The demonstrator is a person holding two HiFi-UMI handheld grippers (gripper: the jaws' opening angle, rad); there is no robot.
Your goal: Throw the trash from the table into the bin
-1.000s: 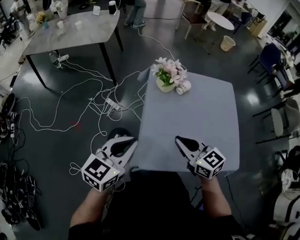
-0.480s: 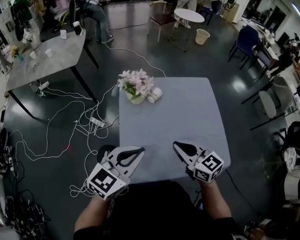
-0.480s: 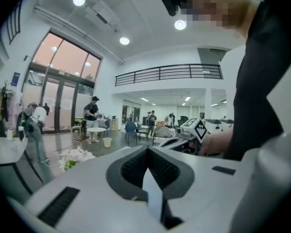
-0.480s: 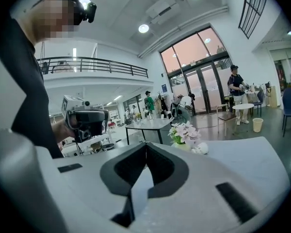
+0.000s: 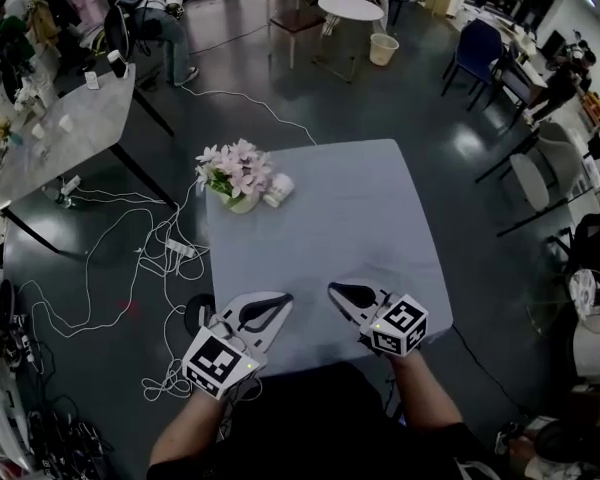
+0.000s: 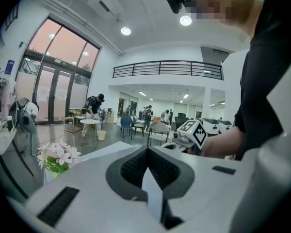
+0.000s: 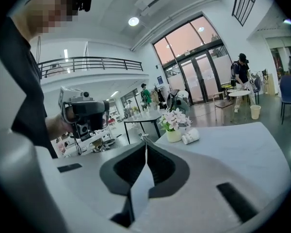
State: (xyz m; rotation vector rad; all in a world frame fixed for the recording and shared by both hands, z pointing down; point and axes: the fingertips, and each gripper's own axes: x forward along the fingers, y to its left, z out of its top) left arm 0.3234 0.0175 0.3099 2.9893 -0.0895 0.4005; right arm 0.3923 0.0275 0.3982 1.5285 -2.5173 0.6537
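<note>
I am recording both grippers hovering over the near edge of the table (image 5: 365, 223), side by side and pointing toward its far end. The left gripper (image 5: 282, 300) is showing its jaws pressed together with nothing between them, and the right gripper (image 5: 334, 291) is showing the same, so I am carrying nothing at this moment. The only trash I am finding is a small white rolled item (image 5: 278, 190) lying on its side at the far left corner of the table, well apart from both grippers. I am judging that the closed, empty jaws and the low, level pose suit an approach, with the pickup not yet begun. The flower pot (image 5: 232, 175) is standing just beside the trash, possibly touching it, so I am expecting the blooms to crowd any grasp from the left and a reach from the open right side to be cleaner. The bin (image 5: 384, 48) is standing on the floor well beyond the table, next to a round white table (image 5: 350, 7) where people are gathering. Loose cables (image 5: 130, 238) are lying on the floor along the table's left side, so I am rating the right side as the safer walking route.
</note>
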